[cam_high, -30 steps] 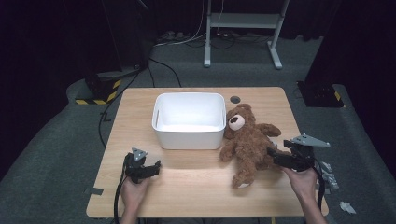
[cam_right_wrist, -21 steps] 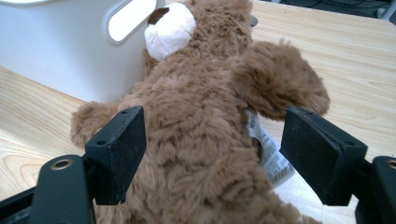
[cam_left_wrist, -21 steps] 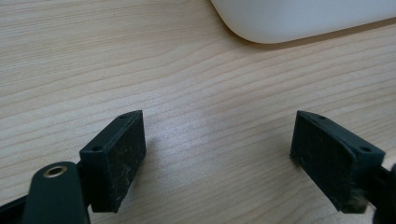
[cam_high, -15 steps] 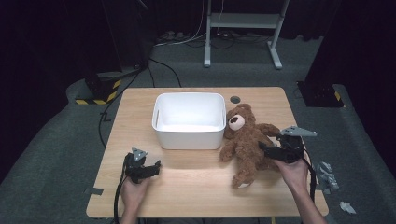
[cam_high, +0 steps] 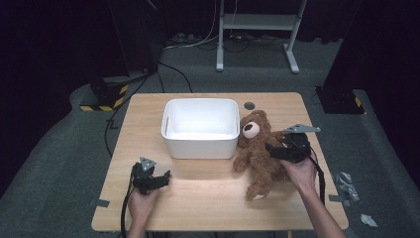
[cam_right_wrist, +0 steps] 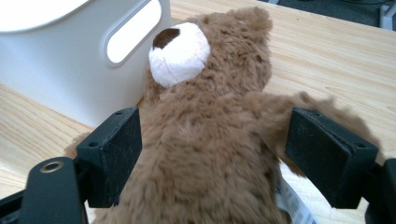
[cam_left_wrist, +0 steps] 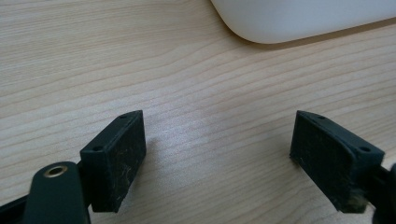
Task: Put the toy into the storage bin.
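A brown teddy bear [cam_high: 260, 151] lies on its back on the wooden table [cam_high: 208, 198], its head against the right side of a white plastic bin [cam_high: 200, 126]. My right gripper [cam_high: 273, 150] is open over the bear's chest. In the right gripper view the bear [cam_right_wrist: 210, 135] lies between the wide-spread jaws of the gripper [cam_right_wrist: 215, 154], with its torso and one arm inside the gap. My left gripper [cam_high: 159, 178] rests low on the table near the front left, open, with bare wood between its jaws [cam_left_wrist: 219, 158].
The white bin's corner [cam_left_wrist: 299, 18] lies just ahead of the left gripper. A small dark round hole [cam_high: 249, 105] marks the table behind the bear. Beyond the table are grey floor, cables and a metal stand [cam_high: 257, 29]. Grey debris [cam_high: 346, 183] lies on the floor at right.
My right gripper has moved left from the table's right edge onto the bear's torso, jaws now astride it. The left gripper and the bear have stayed put.
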`<state>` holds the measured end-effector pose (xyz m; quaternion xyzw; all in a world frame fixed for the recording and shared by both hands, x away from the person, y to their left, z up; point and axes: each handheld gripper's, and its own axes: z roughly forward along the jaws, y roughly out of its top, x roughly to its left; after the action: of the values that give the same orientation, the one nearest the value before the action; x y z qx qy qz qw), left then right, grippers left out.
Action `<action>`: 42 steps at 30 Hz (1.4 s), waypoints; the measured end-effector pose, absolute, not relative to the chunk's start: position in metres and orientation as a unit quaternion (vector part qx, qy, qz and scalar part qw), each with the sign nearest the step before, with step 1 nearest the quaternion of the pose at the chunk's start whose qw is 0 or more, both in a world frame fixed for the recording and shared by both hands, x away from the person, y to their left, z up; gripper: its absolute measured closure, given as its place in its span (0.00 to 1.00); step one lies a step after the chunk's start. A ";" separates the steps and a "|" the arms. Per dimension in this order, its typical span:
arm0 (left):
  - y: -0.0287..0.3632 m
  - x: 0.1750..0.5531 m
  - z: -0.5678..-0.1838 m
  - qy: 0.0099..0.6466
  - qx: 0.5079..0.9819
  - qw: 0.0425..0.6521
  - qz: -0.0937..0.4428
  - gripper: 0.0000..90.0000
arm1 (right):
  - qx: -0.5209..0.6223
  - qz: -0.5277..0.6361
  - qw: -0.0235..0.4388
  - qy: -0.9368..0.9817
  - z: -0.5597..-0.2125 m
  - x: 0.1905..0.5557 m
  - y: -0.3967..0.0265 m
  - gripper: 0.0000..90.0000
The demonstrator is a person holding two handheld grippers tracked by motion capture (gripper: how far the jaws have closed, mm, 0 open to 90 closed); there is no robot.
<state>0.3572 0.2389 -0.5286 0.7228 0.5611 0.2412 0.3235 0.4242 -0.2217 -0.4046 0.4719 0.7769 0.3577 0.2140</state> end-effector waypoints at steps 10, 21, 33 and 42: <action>0.239 0.357 -0.529 0.561 0.723 0.324 0.241 0.20 | 0.467 0.332 0.210 0.792 -0.403 0.444 -0.199 0.19; 0.239 0.357 -0.529 0.561 0.723 0.324 0.241 0.20 | 0.483 0.285 0.193 0.805 -0.411 0.474 -0.181 0.15; 0.239 0.357 -0.529 0.561 0.723 0.324 0.241 0.20 | 0.494 0.231 0.174 0.820 -0.433 0.500 -0.166 0.15; 0.239 0.357 -0.529 0.561 0.723 0.324 0.241 0.20 | 0.510 0.188 0.155 0.825 -0.449 0.513 -0.171 0.13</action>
<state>0.3572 0.2389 -0.5286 0.7227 0.5609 0.2412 0.3238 0.5126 -0.1708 -0.4487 0.5100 0.8250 0.1877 0.1550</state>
